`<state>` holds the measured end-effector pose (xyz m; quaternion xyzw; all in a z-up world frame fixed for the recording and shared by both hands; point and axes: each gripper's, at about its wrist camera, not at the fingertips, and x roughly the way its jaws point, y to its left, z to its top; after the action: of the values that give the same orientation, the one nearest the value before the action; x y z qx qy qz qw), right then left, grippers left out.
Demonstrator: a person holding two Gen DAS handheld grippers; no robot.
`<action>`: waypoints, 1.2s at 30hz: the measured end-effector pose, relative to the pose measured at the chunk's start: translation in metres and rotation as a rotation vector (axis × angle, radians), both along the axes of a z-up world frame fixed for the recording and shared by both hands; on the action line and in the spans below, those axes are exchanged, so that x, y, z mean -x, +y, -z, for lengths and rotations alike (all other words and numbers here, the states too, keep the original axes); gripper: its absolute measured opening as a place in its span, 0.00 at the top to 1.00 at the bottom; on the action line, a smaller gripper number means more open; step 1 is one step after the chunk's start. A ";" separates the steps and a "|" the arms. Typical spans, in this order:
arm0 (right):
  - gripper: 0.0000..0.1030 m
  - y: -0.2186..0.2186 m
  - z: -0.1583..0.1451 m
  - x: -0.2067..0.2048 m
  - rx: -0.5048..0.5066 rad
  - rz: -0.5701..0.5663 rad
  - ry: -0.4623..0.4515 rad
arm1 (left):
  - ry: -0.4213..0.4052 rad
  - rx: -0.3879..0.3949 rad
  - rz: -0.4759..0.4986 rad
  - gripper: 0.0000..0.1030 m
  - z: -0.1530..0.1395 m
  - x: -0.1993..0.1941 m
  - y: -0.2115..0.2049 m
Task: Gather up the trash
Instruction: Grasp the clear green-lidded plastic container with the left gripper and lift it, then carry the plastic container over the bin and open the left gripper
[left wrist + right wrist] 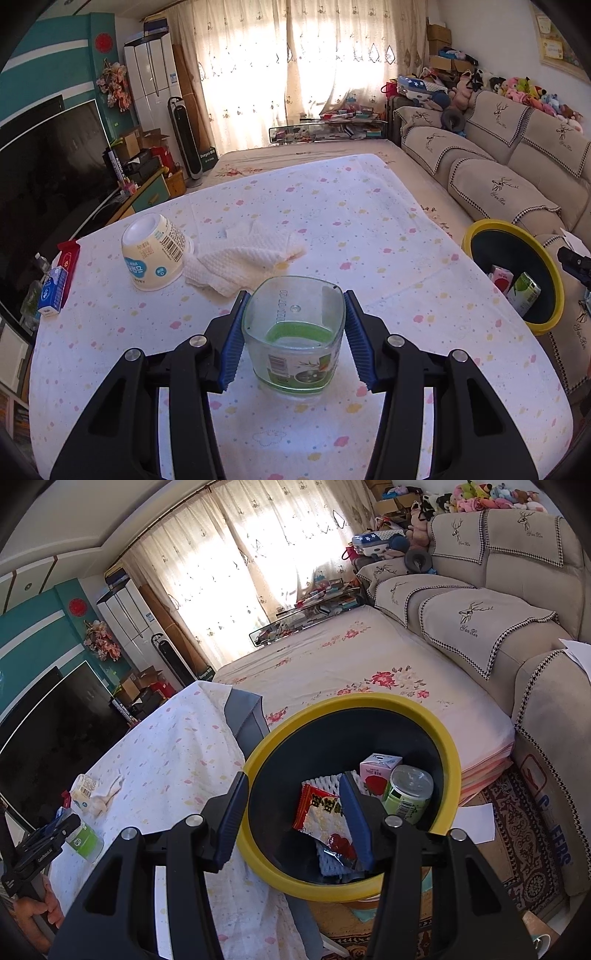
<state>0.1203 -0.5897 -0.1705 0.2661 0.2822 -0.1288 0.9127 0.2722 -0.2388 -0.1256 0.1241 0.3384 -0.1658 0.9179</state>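
Observation:
In the left wrist view a clear plastic cup with a green label (295,332) stands upside down on the dotted tablecloth. My left gripper (295,338) is open with its blue pads on either side of the cup, close to it. A white yogurt cup (155,251) and a crumpled white tissue (240,258) lie further off. In the right wrist view my right gripper (295,812) is open and empty over the yellow-rimmed bin (332,886). The bin holds a red snack wrapper (321,812), a pink carton (376,771) and a green can (406,790).
The bin also shows at the table's right edge in the left wrist view (554,317). A red packet (68,254) and a blue carton (53,291) sit at the table's left edge. A beige sofa (498,170) is on the right, a TV (48,166) on the left.

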 end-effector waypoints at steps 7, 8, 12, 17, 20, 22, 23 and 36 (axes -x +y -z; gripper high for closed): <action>0.53 -0.016 -0.014 0.021 0.025 0.046 -0.037 | 0.001 0.084 0.142 0.52 -0.028 0.015 -0.043; 0.53 -0.019 -0.017 0.025 0.035 0.060 -0.041 | 0.008 0.093 0.178 0.52 -0.032 0.016 -0.058; 0.53 -0.032 -0.025 0.040 0.062 0.100 -0.048 | 0.034 0.118 0.327 0.52 -0.039 0.022 -0.122; 0.53 -0.046 -0.025 0.048 0.078 0.135 -0.024 | 0.101 0.142 0.463 0.52 -0.028 0.025 -0.199; 0.53 -0.052 -0.022 0.048 0.078 0.143 -0.008 | 0.133 0.132 0.494 0.52 -0.015 0.022 -0.234; 0.53 -0.053 -0.020 0.048 0.078 0.146 -0.004 | 0.151 0.121 0.493 0.51 -0.005 0.017 -0.251; 0.53 -0.054 -0.020 0.048 0.079 0.148 -0.001 | 0.160 0.116 0.485 0.48 0.001 0.013 -0.258; 0.50 -0.032 -0.018 0.028 0.096 0.094 0.024 | 0.048 0.230 0.320 0.21 -0.038 0.002 -0.144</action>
<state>0.0926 -0.6219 -0.1530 0.2334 0.2741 -0.1881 0.9138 0.2703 -0.3828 -0.0877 0.0667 0.3148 -0.3498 0.8798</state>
